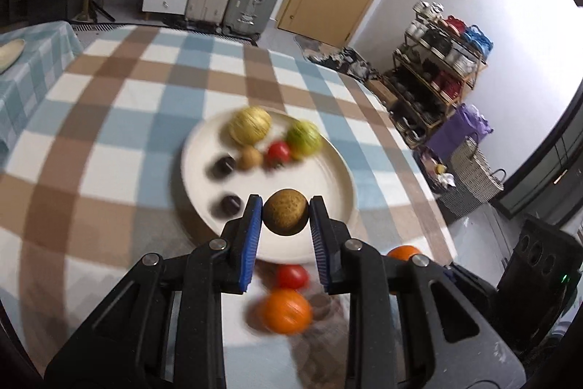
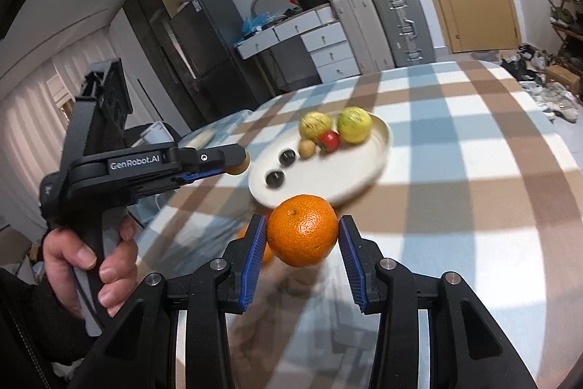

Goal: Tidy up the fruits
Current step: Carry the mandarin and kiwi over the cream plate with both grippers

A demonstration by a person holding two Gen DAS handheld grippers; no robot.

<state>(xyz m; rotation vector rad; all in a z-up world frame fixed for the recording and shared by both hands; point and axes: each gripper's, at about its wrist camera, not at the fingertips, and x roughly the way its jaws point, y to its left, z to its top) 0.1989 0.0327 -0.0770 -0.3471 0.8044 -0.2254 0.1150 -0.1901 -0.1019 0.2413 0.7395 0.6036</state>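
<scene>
Carrying a brown round fruit clamped in its jaws, the left gripper is held just short of the plate, at twelve o'clock; the right gripper, further back, grips a mandarin.

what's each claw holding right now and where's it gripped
The left claw pinches a small brown round fruit across its middle. The right claw pinches an orange by its two opposite sides.
</scene>
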